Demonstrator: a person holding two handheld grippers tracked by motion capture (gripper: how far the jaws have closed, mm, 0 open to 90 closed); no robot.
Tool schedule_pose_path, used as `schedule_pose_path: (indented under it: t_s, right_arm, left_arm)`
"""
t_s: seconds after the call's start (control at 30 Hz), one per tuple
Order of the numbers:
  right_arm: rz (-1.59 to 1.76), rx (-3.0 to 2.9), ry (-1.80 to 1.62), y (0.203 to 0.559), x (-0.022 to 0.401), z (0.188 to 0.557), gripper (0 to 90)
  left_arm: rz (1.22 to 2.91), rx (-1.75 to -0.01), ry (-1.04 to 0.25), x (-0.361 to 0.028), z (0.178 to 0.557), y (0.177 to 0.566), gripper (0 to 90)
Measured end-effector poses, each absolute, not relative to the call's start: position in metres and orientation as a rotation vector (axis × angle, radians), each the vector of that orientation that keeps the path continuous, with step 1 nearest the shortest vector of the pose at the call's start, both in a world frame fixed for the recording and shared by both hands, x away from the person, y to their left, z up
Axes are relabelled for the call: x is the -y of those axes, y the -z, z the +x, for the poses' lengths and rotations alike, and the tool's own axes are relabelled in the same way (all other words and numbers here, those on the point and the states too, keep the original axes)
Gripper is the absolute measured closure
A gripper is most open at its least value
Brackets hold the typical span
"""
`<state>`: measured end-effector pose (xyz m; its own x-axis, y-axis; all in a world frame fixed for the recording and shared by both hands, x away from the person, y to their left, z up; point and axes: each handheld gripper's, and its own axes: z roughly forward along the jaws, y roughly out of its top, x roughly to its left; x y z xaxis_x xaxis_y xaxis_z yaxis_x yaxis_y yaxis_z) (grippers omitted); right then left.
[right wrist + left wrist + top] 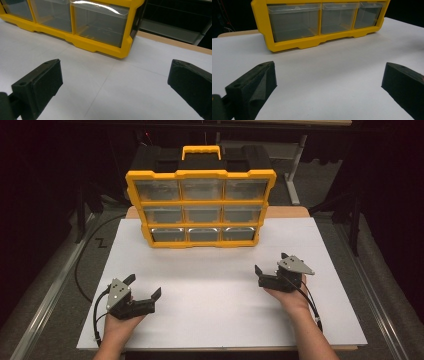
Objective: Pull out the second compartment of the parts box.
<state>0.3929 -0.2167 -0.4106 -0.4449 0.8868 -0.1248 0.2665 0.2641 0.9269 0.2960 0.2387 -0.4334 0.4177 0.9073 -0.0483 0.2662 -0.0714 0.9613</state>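
Both grippers, left gripper (pixel 145 287) and right gripper (pixel 270 264), are resting low with jaws spread, holding nothing. Yellow drawer cabinet (pixel 201 207) is standing at twelve o'clock, drawers shut. Likely pre-approach; next, reaching forward.

Yellow drawer organizer (pixel 200 209) stands upright at far edge of white table (pixel 220 315), centred, nine clear drawers facing near edge, yellow handle (pixel 201 151) on top. Left gripper (pixel 145 287) rests near front-left corner, jaws spread wide, nothing between. Right gripper (pixel 270 262) sits toward right edge, jaws apart, nothing between. Both well apart from organizer.
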Motion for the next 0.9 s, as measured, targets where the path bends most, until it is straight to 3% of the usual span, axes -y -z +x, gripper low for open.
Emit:
schedule_pose_path:
  t_s: [0.4, 0.9]
  right_arm:
    - [1.047, -1.885, -1.099, 0.419, 0.233, 0.382, 0.7]
    - [0.854, -1.986, -0.832, 0.434, 0.225, 0.381, 0.7]
  left_arm:
    - [1.585, -1.064, -0.742, -0.239, 0.296, 0.433, 0.5]
    - [1.586, -1.066, -0.732, -0.239, 0.296, 0.433, 0.5]
